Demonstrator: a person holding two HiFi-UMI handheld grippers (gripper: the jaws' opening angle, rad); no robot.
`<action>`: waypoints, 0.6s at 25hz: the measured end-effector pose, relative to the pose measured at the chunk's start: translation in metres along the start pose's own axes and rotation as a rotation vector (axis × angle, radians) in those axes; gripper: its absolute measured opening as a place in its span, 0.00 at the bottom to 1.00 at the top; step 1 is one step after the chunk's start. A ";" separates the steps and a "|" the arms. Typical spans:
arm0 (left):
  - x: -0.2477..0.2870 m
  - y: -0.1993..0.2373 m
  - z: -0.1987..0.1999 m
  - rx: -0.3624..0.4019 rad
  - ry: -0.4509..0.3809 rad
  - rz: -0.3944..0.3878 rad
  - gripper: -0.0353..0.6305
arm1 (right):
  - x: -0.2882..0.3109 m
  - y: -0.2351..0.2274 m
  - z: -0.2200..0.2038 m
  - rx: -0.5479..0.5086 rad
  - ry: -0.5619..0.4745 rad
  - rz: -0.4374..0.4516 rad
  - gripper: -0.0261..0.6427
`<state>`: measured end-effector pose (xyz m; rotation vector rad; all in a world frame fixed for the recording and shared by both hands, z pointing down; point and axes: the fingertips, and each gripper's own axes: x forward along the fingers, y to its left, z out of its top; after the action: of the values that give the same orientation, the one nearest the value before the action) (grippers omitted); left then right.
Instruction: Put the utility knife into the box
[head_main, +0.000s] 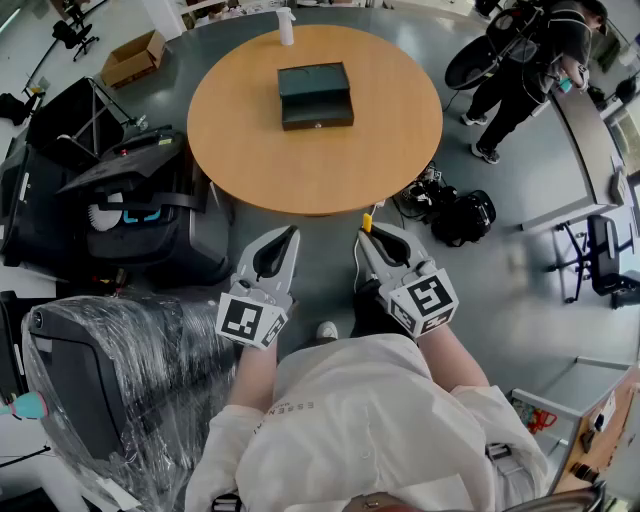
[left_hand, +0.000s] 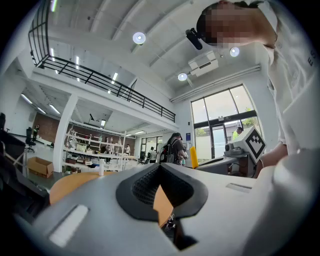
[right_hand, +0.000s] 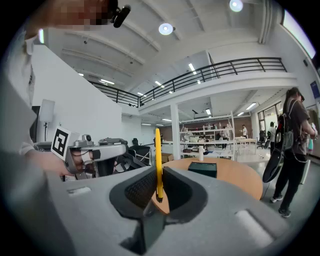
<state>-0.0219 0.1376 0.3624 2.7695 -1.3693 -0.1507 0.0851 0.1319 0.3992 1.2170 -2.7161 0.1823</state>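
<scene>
A dark green box (head_main: 315, 95) sits closed near the middle of the round wooden table (head_main: 400, 150); in the right gripper view the box (right_hand: 203, 169) lies ahead and slightly right. My right gripper (head_main: 366, 236) hangs short of the table's near edge, shut on a yellow utility knife (right_hand: 158, 160). The knife stands upright between the pads, and its tip (head_main: 367, 220) pokes out past them. My left gripper (head_main: 289, 236) is level with it, to its left, shut with nothing in it. In the left gripper view the knife (left_hand: 193, 156) shows to the right.
A white bottle (head_main: 286, 26) stands at the table's far edge. Black carts and bins (head_main: 140, 200) crowd the left, with a plastic-wrapped unit (head_main: 100, 390) nearer me. Bags and cables (head_main: 455, 210) lie on the floor at right. A person with a backpack (head_main: 530, 60) stands beyond.
</scene>
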 end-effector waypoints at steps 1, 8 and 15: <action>0.008 0.004 -0.002 -0.004 0.007 0.004 0.08 | 0.005 -0.008 0.000 0.007 0.000 0.001 0.08; 0.079 0.031 -0.017 -0.007 0.038 0.041 0.08 | 0.047 -0.078 0.002 0.021 0.014 0.042 0.08; 0.173 0.058 -0.013 -0.003 0.033 0.120 0.08 | 0.093 -0.173 0.025 0.008 0.021 0.124 0.08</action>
<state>0.0380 -0.0352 0.3694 2.6654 -1.5199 -0.1018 0.1510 -0.0545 0.4010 1.0426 -2.7768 0.2195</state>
